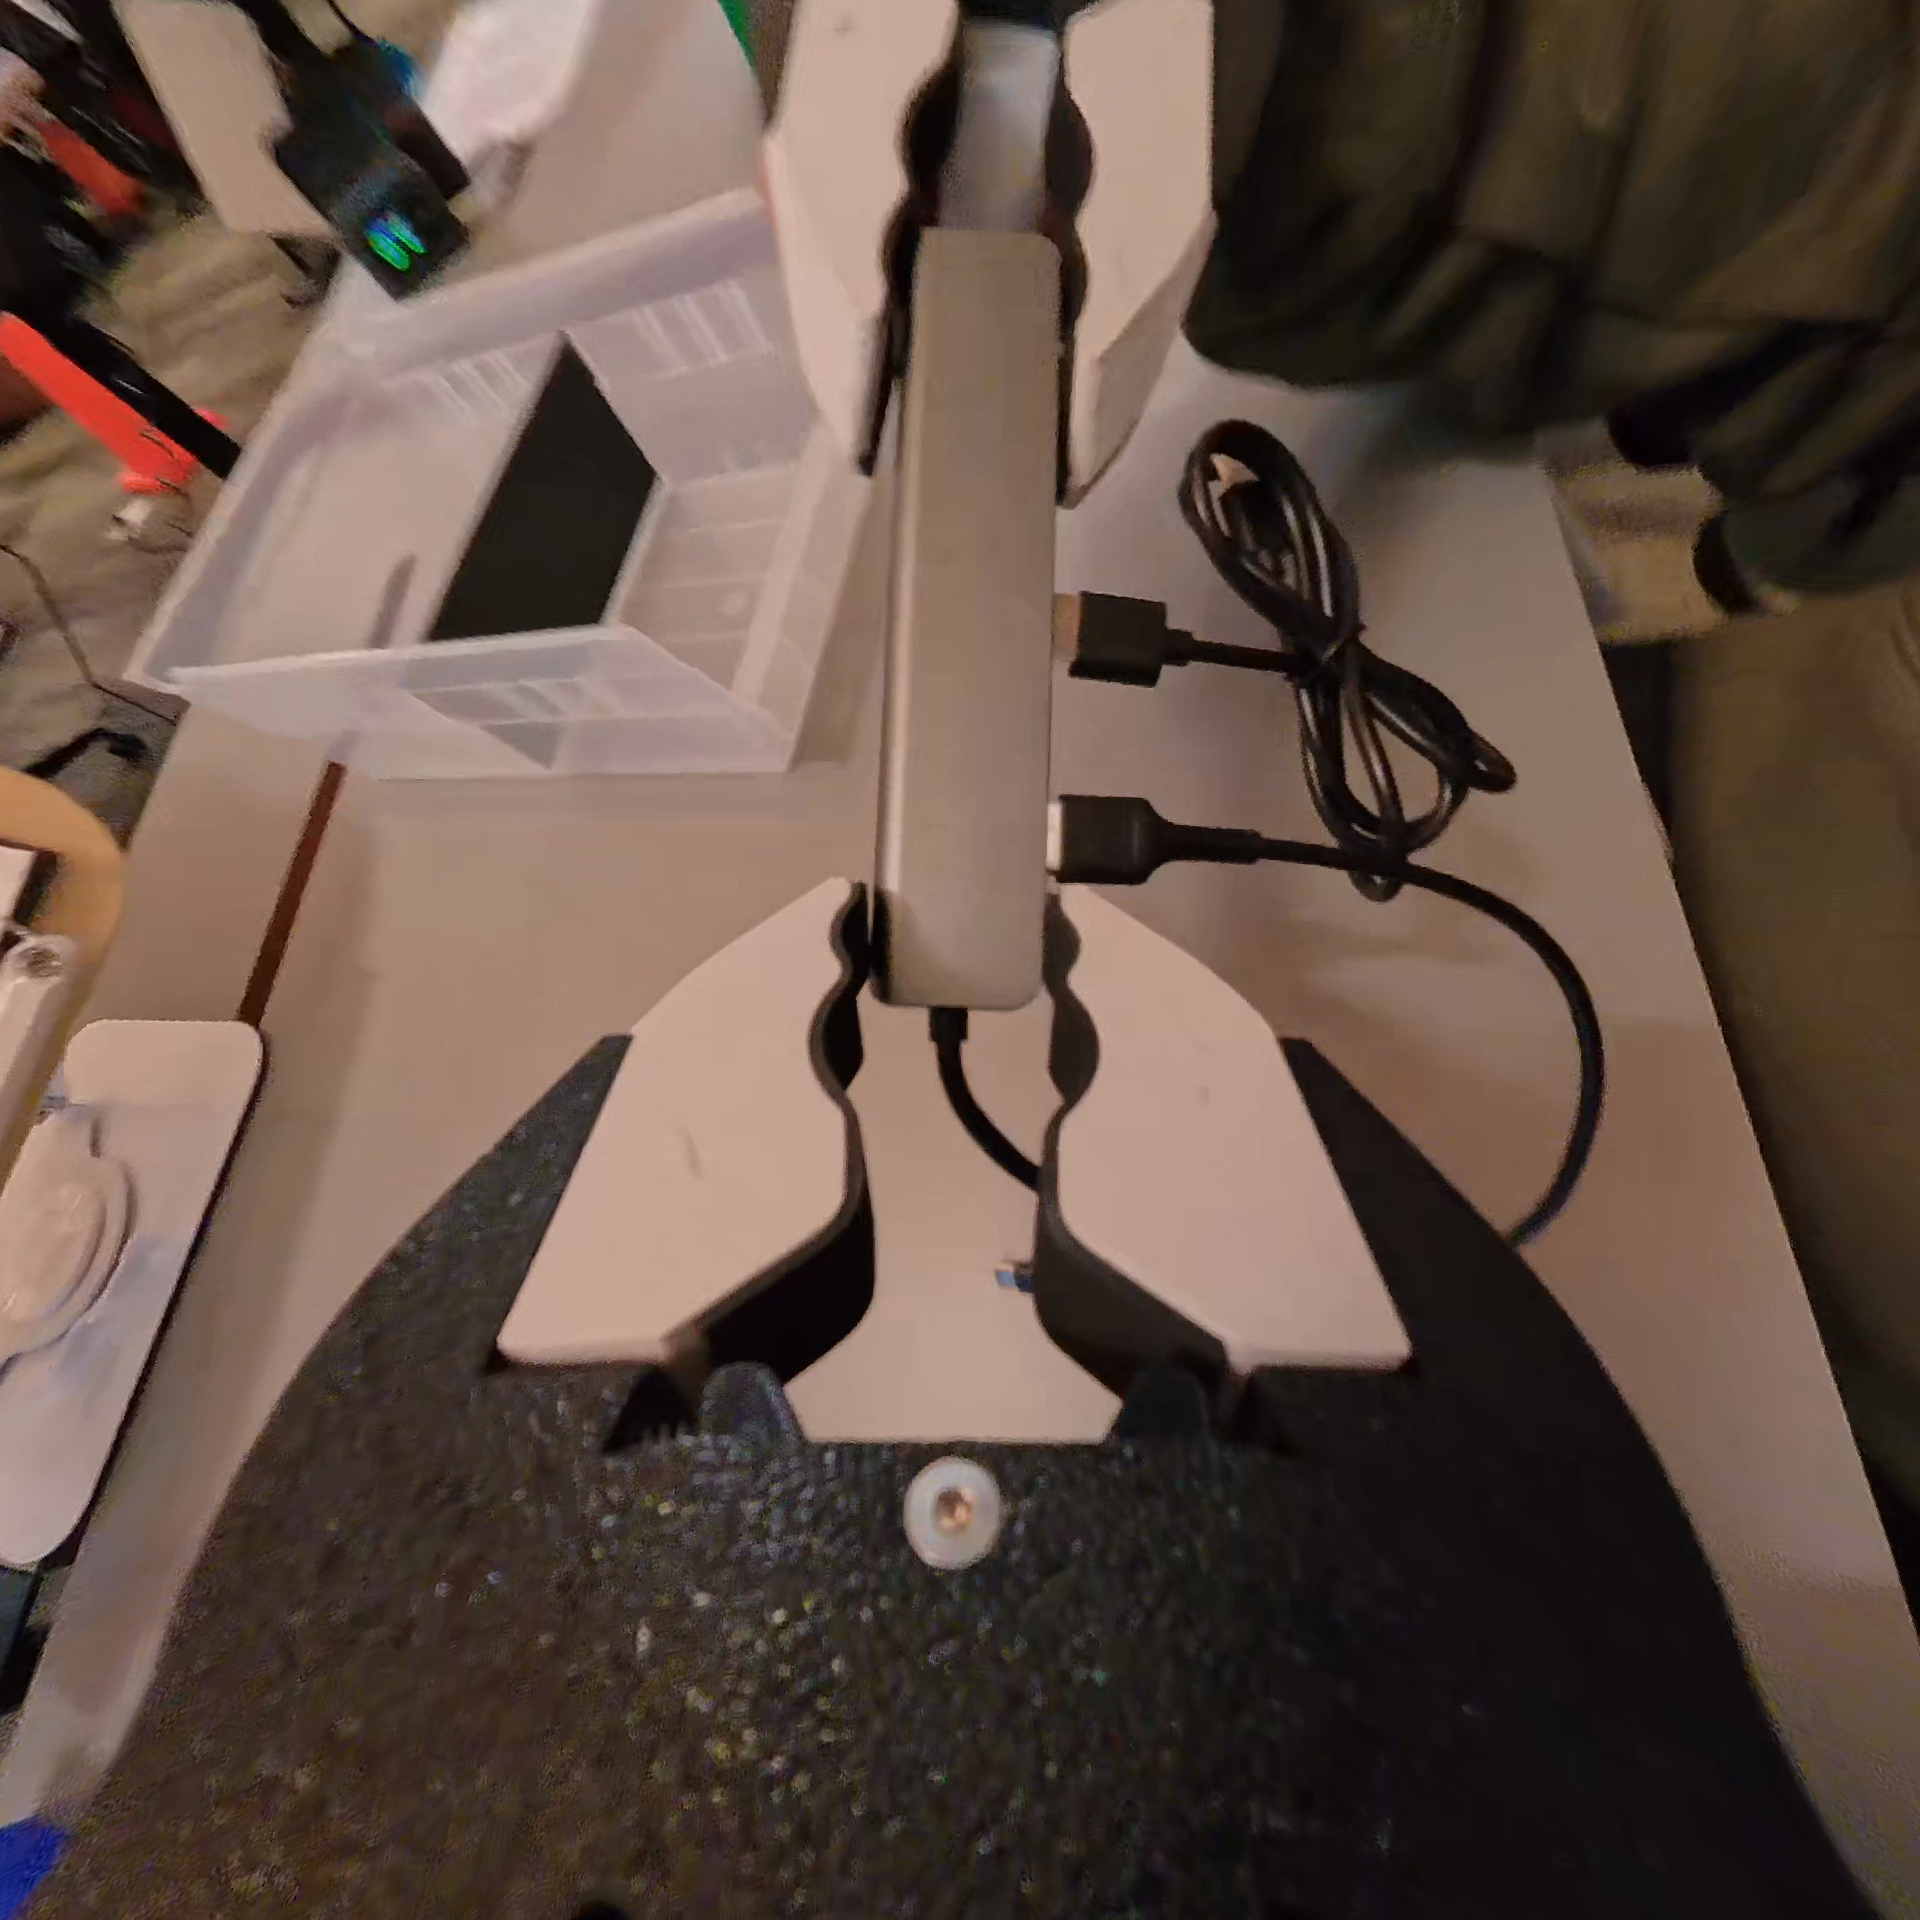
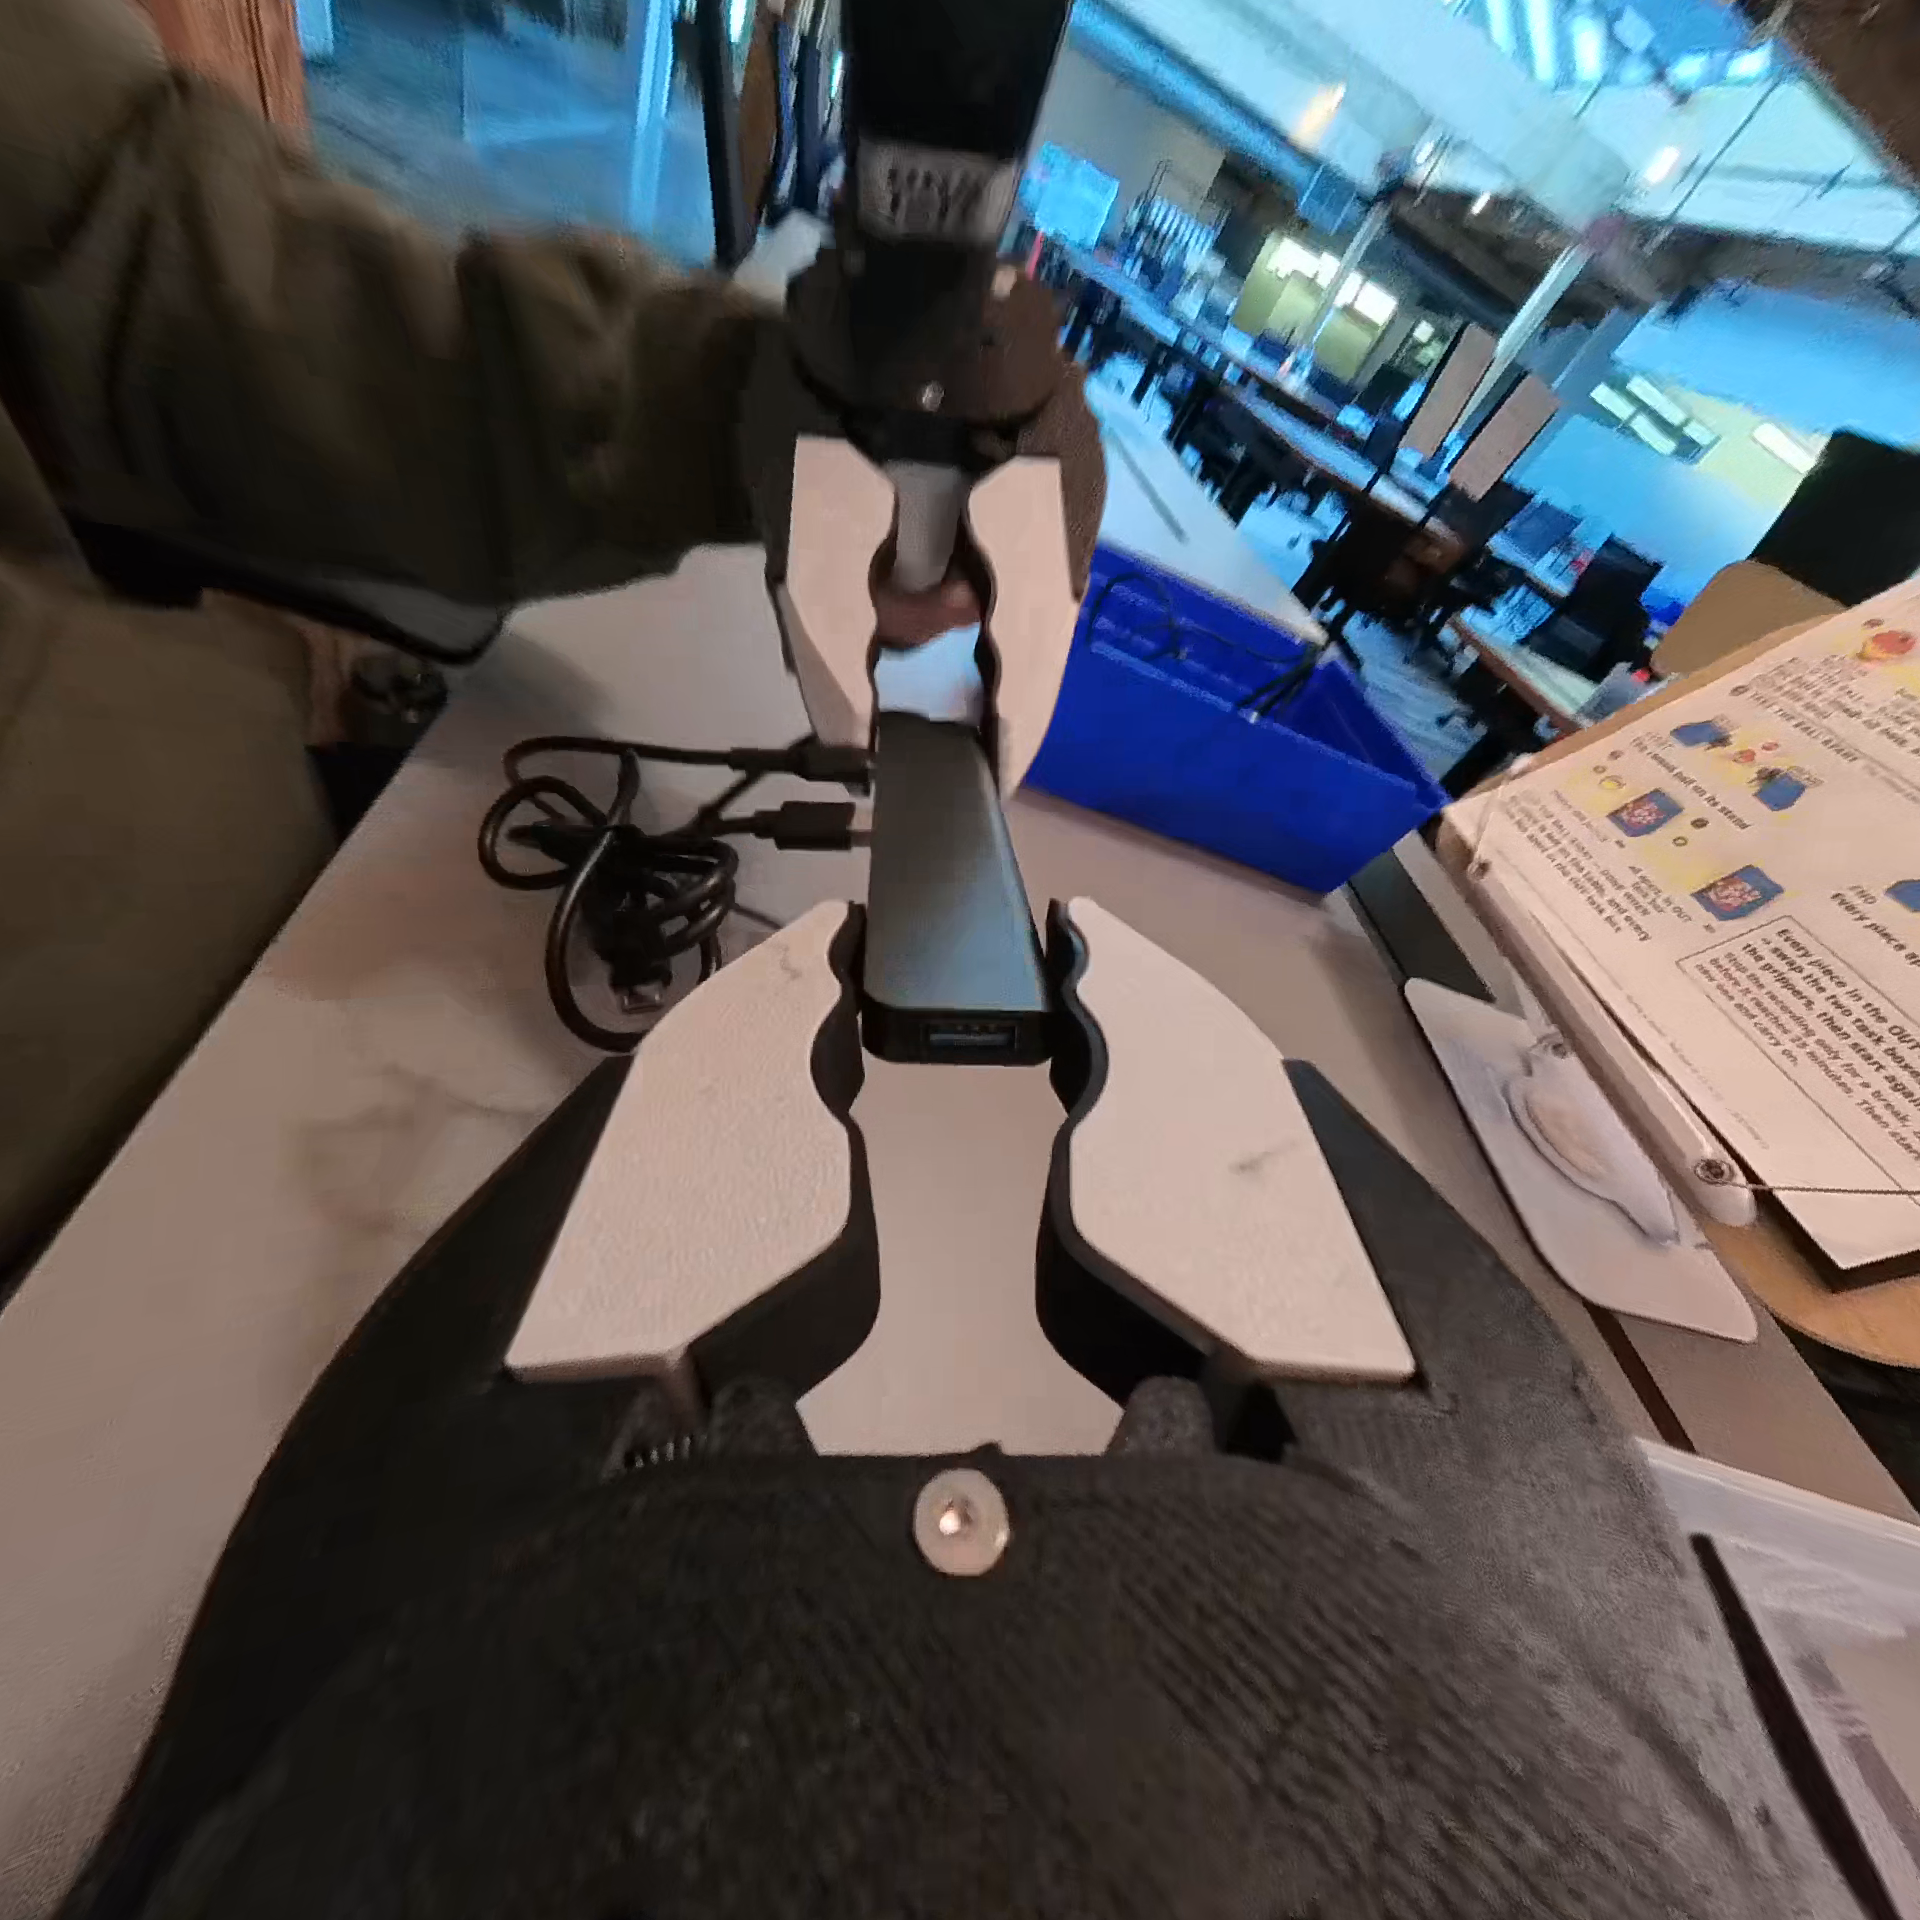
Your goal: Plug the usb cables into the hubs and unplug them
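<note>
- Both views motion-blurred toward the top; the room behind in the right wrist view is too soft to read.
- My left hand-held gripper (image 1: 958, 940) is clamped on the near end of the hub (image 1: 966, 623), fingers pressed against both long sides; the hub's own black lead (image 1: 982, 1112) drops out of that end and goes hidden behind my right-side finger.
- My right hand-held gripper (image 2: 951, 971) is clamped on the opposite end of the same hub (image 2: 940, 894); from here the end face with one open port faces the camera.
- In the left wrist view the right hand-held gripper's fingers (image 1: 1132, 260) show at the top, cut off by the frame edge.
- Hub is held between both hand-held grippers over the white table (image 1: 1351, 1039); cannot tell whether it touches the table.
- Two black usb cables (image 1: 1340, 665) sit at the hub's side ports, plugs (image 1: 1117, 836) right against the hub; insertion depth hard to judge.
- Rest of the cables lies bundled on the table.
- Clear plastic box (image 1: 499, 582) beside the hub, blurred.
- Blue bin (image 2: 1226, 748) behind; printed sheet (image 2: 1745, 883) at right, cut off.
- Olive sleeve (image 2: 364, 395) partly out of frame.
</note>
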Motion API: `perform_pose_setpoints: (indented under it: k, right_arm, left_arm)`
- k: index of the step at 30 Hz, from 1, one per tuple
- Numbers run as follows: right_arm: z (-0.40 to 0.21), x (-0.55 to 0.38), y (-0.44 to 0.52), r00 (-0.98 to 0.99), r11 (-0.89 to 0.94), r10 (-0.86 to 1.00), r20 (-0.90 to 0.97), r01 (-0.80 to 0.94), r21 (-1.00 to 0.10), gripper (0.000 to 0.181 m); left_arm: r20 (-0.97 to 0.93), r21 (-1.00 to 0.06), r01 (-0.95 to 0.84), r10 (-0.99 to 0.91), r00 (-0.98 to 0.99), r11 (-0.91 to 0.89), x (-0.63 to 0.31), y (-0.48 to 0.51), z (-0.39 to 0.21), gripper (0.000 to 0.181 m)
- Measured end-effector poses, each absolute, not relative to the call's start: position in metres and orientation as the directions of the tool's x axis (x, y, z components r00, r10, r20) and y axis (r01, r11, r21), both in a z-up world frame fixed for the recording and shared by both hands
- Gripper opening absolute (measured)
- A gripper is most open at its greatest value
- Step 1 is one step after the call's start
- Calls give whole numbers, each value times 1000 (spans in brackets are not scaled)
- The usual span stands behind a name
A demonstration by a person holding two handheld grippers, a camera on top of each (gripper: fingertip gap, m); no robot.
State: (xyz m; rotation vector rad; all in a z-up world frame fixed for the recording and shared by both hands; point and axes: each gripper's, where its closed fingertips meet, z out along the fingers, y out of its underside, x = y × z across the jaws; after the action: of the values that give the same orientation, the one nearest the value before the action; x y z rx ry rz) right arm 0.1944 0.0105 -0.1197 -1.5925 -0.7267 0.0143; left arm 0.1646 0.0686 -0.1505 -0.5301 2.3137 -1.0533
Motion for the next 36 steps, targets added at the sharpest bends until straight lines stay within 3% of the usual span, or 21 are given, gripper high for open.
perform_pose_setpoints:
  k: [3, 6, 11, 14, 16, 20, 28, 33, 36]
  right_arm:
    - [-98, 199, 4, 831, 122, 428, 357, 338, -933, 32]
    - [-88, 201, -4, 836, 201, 438, 331, 267, -942, 32]
    - [-86, 199, -5, 831, 267, 464, 308, 200, -943, 32]
    - [-81, 191, -8, 807, 307, 513, 292, 145, -941, 32]
    - [-85, 191, -4, 812, 297, 498, 304, 169, -940, 32]
    - [-83, 189, -5, 806, 314, 514, 292, 140, -939, 32]
    - [-68, 177, -12, 777, 385, 556, 294, 72, -920, 32]
    - [-65, 178, -16, 774, 394, 567, 281, 44, -918, 32]
    - [-68, 186, -17, 790, 371, 554, 262, 47, -927, 32]
  left_arm:
    - [-261, -893, -63, -626, -735, 446, 165, 69, -129, 44]
    - [-163, -975, 21, -653, -740, 220, 157, 66, -110, 43]
    - [-25, -999, 48, -676, -736, -15, 157, 66, -102, 50]
    - [-12, -1000, 22, -685, -728, -6, 163, 63, -112, 51]
    - [11, -1000, 9, -647, -762, -27, 161, 55, -113, 39]
    - [-3, -996, -55, -649, -761, 69, 165, 52, -138, 60]
    - [112, -993, -120, -544, -832, -20, 176, 27, -168, 61]
    - [87, -994, -44, -500, -862, -96, 180, 12, -164, 31]
    - [48, -996, 1, -546, -837, -88, 182, 17, -160, 30]
